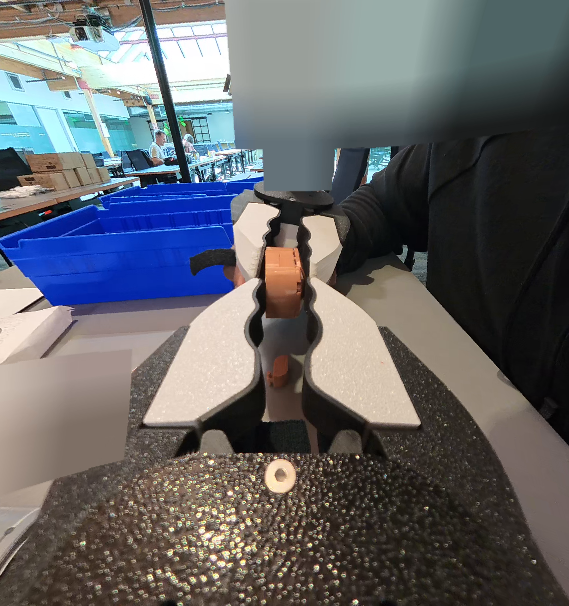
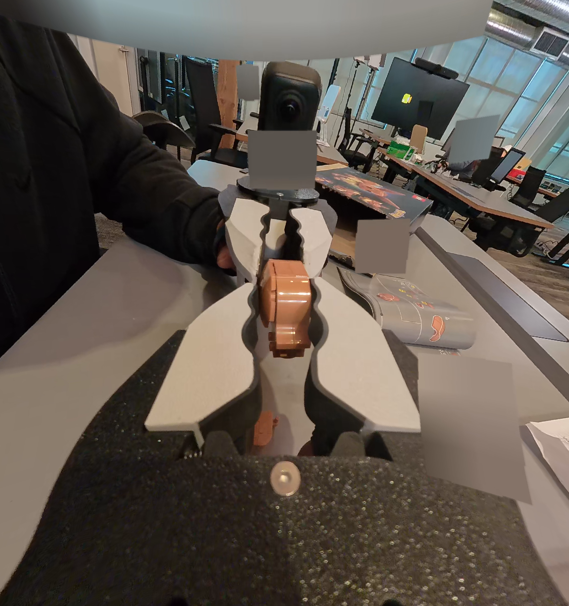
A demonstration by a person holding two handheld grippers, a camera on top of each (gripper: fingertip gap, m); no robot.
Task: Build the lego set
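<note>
A brown brick assembly [image 1: 282, 282] hangs above the grey table [image 1: 391, 295], held from both ends by two grippers facing each other. My left gripper [image 1: 283, 287] is shut on its near end in the left wrist view, both pads pressed to its sides. The right gripper's white fingers [image 1: 247, 242] grip it from the far side. In the right wrist view my right gripper [image 2: 284, 290] is shut on the same assembly [image 2: 288, 305], and the left gripper's fingers [image 2: 240, 236] hold its far end. A small brown piece [image 1: 278, 373] lies on the table below, also showing in the right wrist view [image 2: 263, 429].
Blue plastic bins [image 1: 129, 259] stand at the left of the table. An open instruction booklet [image 2: 424, 311] and a printed box [image 2: 375, 193] lie to the right. White papers [image 1: 14, 331] sit at the near left. A person's dark sleeve [image 2: 129, 183] reaches behind the grippers. Less than 4 cm separates the two grippers' tips. From either gripper's tips it is about 11 cm to the small brown piece [image 1: 278, 373]. It is also in sight in the right wrist view [image 2: 266, 422].
</note>
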